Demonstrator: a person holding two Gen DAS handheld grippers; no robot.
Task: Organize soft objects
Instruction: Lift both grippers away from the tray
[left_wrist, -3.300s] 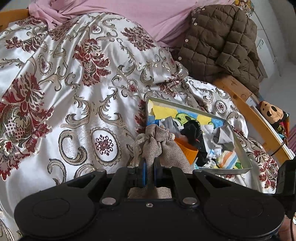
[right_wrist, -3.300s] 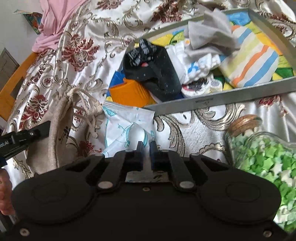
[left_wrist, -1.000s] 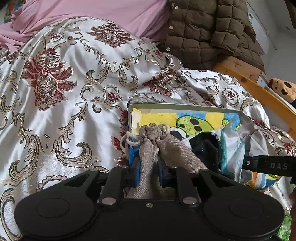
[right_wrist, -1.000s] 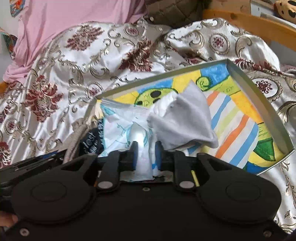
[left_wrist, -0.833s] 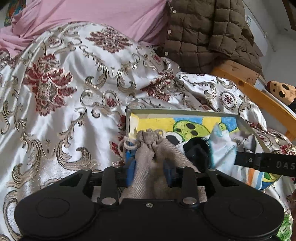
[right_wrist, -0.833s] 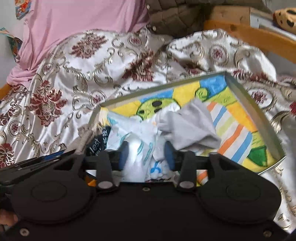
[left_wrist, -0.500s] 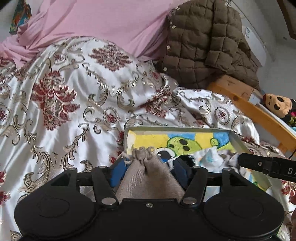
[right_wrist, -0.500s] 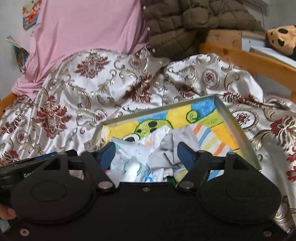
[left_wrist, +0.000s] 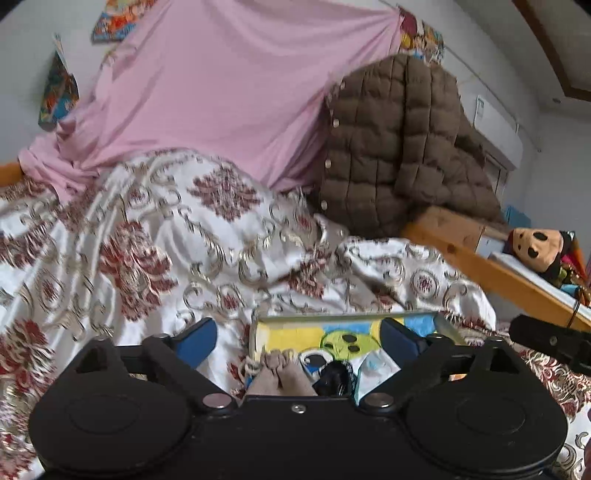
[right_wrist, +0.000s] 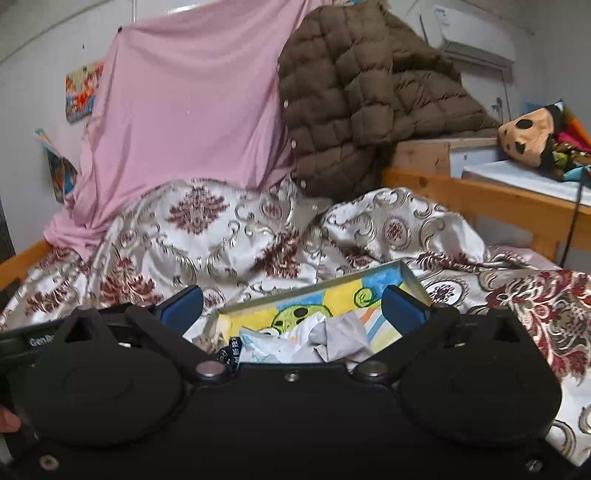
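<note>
A metal tray (left_wrist: 332, 316) with a cartoon-print liner lies on the bed; it also shows in the right wrist view (right_wrist: 410, 277). A beige drawstring bag (left_wrist: 279, 376) lies at its left end beside a black sock (left_wrist: 332, 376). A white and blue printed packet (right_wrist: 266, 349) and a grey cloth (right_wrist: 336, 338) lie in the tray. My left gripper (left_wrist: 297, 334) is wide open and empty above the bag. My right gripper (right_wrist: 291, 301) is wide open and empty above the packet.
The bed has a white, red and gold patterned cover (left_wrist: 166, 240). A pink sheet (left_wrist: 229, 96) and a brown quilted jacket (left_wrist: 399, 147) are at the back. A wooden bed rail (right_wrist: 480, 195) and a plush toy (right_wrist: 528, 140) are on the right.
Both grippers opened fully, letting go of the drawstring bag and the printed packet into the tray. Both then pulled back and tilted up, so the tray sits lower and smaller in view.
</note>
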